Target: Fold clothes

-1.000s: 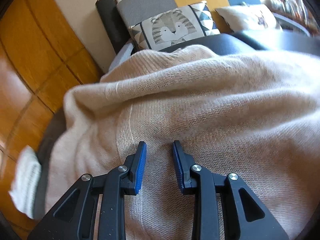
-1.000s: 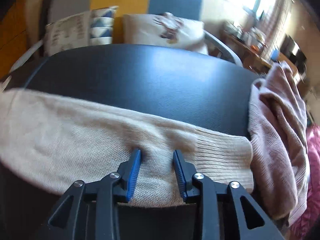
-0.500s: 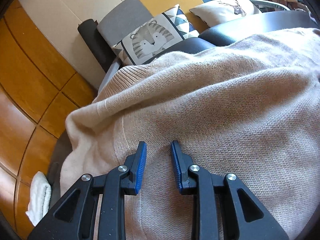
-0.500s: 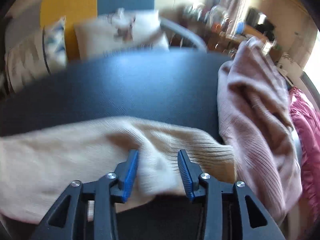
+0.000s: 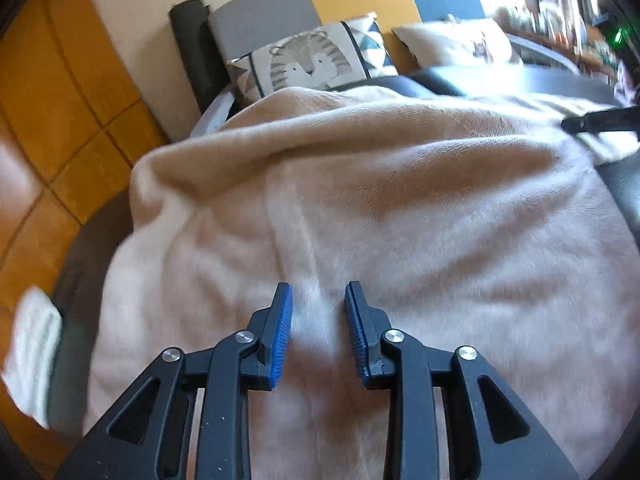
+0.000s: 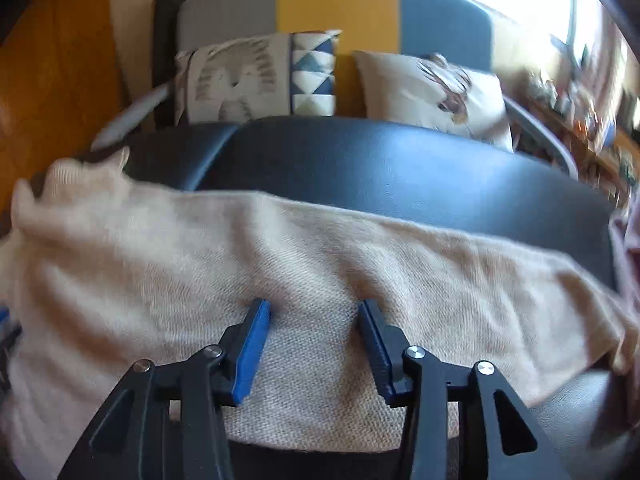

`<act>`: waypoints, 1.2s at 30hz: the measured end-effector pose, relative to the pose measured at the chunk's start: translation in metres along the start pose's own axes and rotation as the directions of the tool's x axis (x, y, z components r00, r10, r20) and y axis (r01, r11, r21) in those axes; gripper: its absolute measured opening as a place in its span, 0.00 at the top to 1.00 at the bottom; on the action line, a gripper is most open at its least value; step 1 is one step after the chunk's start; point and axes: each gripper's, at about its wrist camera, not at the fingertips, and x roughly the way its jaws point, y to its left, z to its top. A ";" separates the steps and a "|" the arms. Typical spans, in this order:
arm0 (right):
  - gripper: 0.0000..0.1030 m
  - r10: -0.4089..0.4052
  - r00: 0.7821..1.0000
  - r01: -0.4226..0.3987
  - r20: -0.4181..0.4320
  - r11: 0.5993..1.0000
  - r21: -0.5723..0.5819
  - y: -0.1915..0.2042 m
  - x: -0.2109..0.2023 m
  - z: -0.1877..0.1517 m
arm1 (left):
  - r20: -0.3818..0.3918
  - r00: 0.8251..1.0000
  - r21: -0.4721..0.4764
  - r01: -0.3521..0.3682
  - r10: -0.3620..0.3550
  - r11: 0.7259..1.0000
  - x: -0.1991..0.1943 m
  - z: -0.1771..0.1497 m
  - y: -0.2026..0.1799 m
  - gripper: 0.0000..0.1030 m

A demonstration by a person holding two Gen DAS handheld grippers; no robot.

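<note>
A beige knit sweater (image 5: 400,208) lies spread over the dark table (image 6: 400,168), its sleeve (image 6: 460,264) stretched out to the right. My left gripper (image 5: 318,286) hovers low over the sweater's body. Its jaws are opening, and only flat fabric shows in the gap between the blue pads (image 5: 280,332), which do not press on it. My right gripper (image 6: 314,304) sits over the sleeve near a raised fold. Its jaws are also opening, wide apart, with knit under them and nothing pinched.
Behind the table stands a sofa with a tiger cushion (image 5: 312,64) and a pale deer cushion (image 6: 436,92). A pink sweater (image 6: 630,236) lies at the table's right end. A white cloth (image 5: 32,364) hangs at the left, above orange wooden floor (image 5: 60,92).
My right gripper has slid left along the sleeve, away from the ribbed cuff and the pink sweater, and its jaws have spread. The left gripper's jaws stand wider too, and its view has swung slightly.
</note>
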 end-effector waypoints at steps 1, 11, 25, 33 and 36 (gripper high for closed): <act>0.56 -0.014 1.000 0.014 -0.013 1.000 0.000 0.000 0.001 0.001 | 0.004 1.000 -0.026 0.005 -0.005 1.000 -0.001 -0.003 0.004 0.57; 0.56 0.223 0.974 -0.223 0.051 0.975 0.006 0.130 -0.049 0.042 | 0.001 0.988 -0.286 0.148 -0.154 0.947 0.004 -0.016 0.039 0.44; 0.53 0.000 0.998 0.011 0.061 0.984 -0.178 0.203 0.000 0.007 | 0.124 0.991 -0.506 0.105 -0.048 0.856 -0.034 -0.013 0.177 0.44; 0.50 -0.001 0.997 0.013 0.082 0.989 -0.146 0.202 0.003 0.005 | -0.090 0.976 -0.696 0.079 -0.197 0.713 0.062 -0.008 0.279 0.44; 0.49 0.005 0.996 0.006 0.084 0.990 -0.138 0.202 0.001 0.003 | -0.107 0.944 -0.735 0.136 -0.312 0.665 0.087 -0.005 0.275 0.44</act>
